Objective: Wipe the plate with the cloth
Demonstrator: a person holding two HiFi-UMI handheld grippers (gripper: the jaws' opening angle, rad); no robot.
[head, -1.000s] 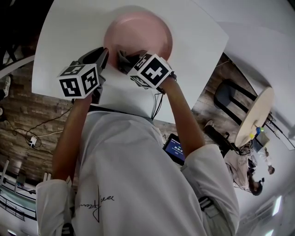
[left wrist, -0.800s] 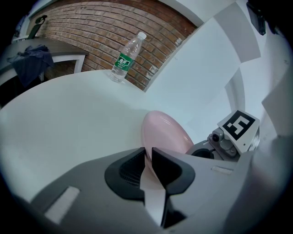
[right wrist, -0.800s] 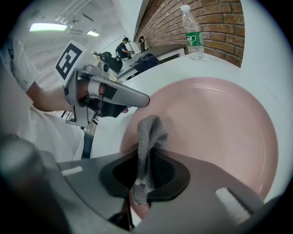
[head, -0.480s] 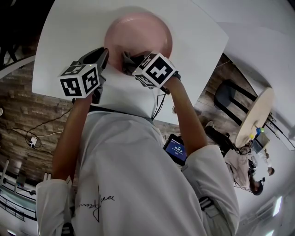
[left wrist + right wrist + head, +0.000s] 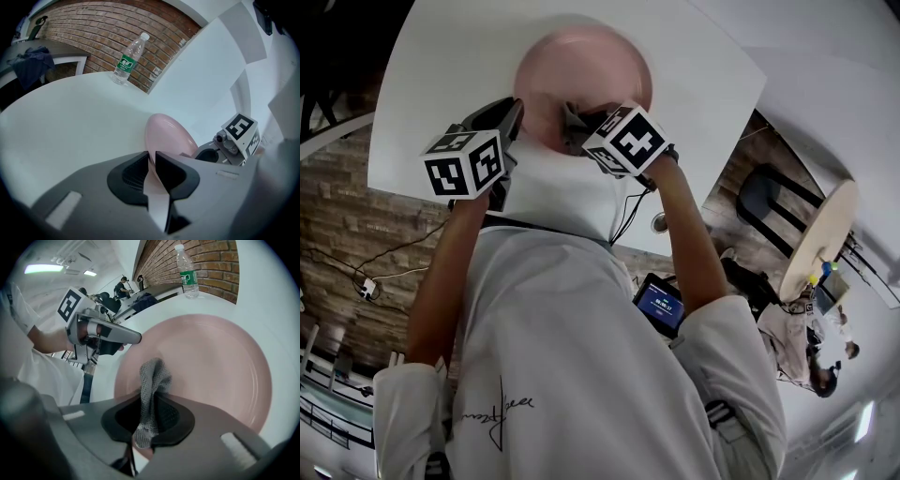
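A pink plate [image 5: 581, 70] lies on the white table [image 5: 441, 66]. My left gripper [image 5: 151, 164] is shut on the plate's near rim [image 5: 168, 136], the edge caught between its pads. My right gripper [image 5: 151, 404] is shut on a grey mesh cloth [image 5: 152, 380], whose bunched end hangs onto the plate's surface [image 5: 211, 362] close to its near-left edge. In the head view the right gripper [image 5: 577, 122] sits over the plate's near edge, just right of the left gripper [image 5: 511, 117]. The left gripper's jaws also show in the right gripper view, at the plate's left rim [image 5: 119, 341].
A clear water bottle with a green label [image 5: 127, 60] stands at the table's far edge by the brick wall [image 5: 93, 33]. A round side table [image 5: 820, 234] and a dark stool [image 5: 764, 192] stand on the floor to the right. Cables [image 5: 366, 272] lie on the floor.
My right gripper has slid the cloth a little to the right along the plate's near edge. The left gripper and the plate have stayed put.
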